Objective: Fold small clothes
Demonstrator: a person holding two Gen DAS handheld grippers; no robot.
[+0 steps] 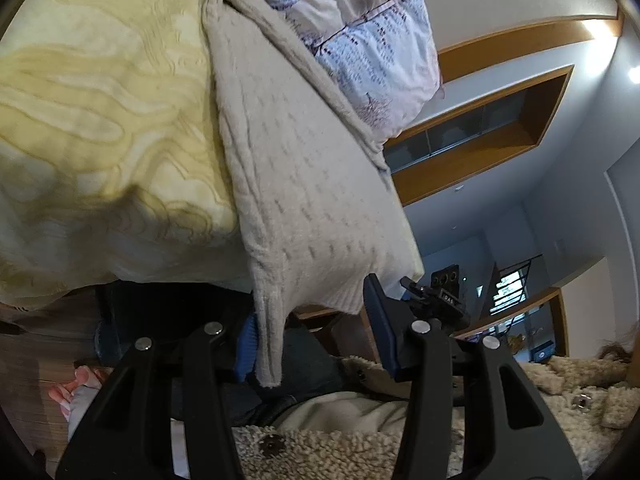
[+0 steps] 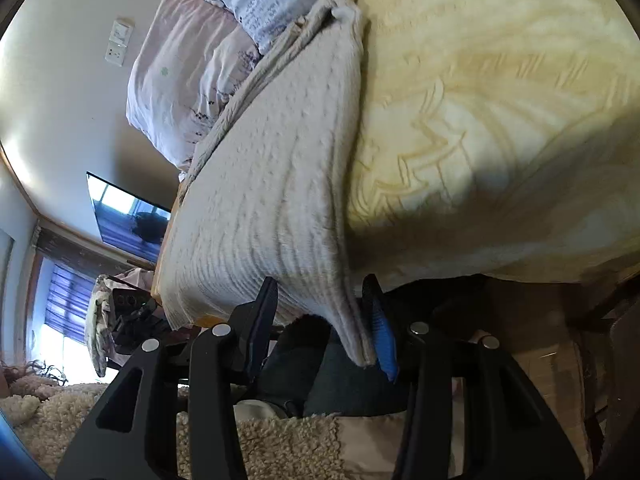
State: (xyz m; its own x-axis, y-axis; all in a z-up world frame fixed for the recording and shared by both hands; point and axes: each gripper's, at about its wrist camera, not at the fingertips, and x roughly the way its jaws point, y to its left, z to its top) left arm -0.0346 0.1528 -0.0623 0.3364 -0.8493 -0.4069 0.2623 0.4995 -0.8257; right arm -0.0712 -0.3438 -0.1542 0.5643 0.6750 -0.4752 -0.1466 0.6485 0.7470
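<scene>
Left gripper (image 1: 316, 328) jaws part-open around one hem corner of cream knit sweater (image 1: 304, 184); right gripper (image 2: 320, 328) likewise at other corner, firm pinch unclear. Sweater lies on yellow bedspread (image 1: 100, 92), hem overhanging edge.

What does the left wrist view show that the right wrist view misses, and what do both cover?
Only the left wrist view: a wooden wall niche, a barred window and the right gripper beyond the sweater's hem.

Only the right wrist view: a wall-mounted dark screen, white wall switches and a purple-curtained window.

Both: the cream knitted sweater on the pale yellow embossed bedspread, a floral duvet, and the person's shaggy fleece coat. Jaws of both grippers stand apart, a sweater corner against one blue pad.
</scene>
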